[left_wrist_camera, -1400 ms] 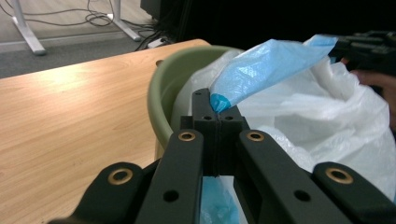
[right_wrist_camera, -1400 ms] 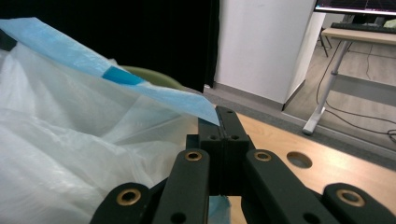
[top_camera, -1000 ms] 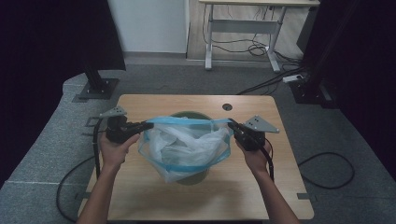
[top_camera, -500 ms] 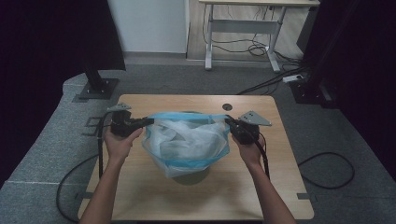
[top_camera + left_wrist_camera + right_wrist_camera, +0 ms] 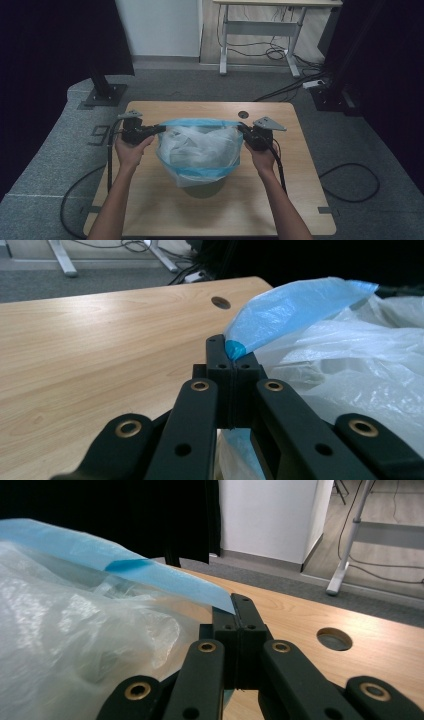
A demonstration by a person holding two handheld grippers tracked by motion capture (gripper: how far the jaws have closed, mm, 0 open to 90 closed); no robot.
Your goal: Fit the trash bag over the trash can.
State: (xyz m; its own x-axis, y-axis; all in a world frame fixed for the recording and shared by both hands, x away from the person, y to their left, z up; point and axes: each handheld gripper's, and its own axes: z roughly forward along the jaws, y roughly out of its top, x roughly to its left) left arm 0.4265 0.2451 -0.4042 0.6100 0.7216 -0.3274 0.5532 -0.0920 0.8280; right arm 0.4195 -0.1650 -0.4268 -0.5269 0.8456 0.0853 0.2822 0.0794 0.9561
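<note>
A clear plastic bag with a blue rim hangs open over the middle of the wooden table, above a dark round bin that it mostly hides. My left gripper is shut on the bag's left rim. In the left gripper view the blue rim is pinched between the closed jaws of that gripper. My right gripper is shut on the right rim. In the right gripper view the blue rim runs into the closed jaws of that gripper. The rim is stretched taut between them.
A round cable hole lies in the table near its far edge. Cables trail from both grippers off the table sides. A desk frame and dark curtains stand beyond the table on grey carpet.
Both grippers have moved away from me and a little down with the bag rim. The bag mouth is pulled wider and its blue rim straighter.
</note>
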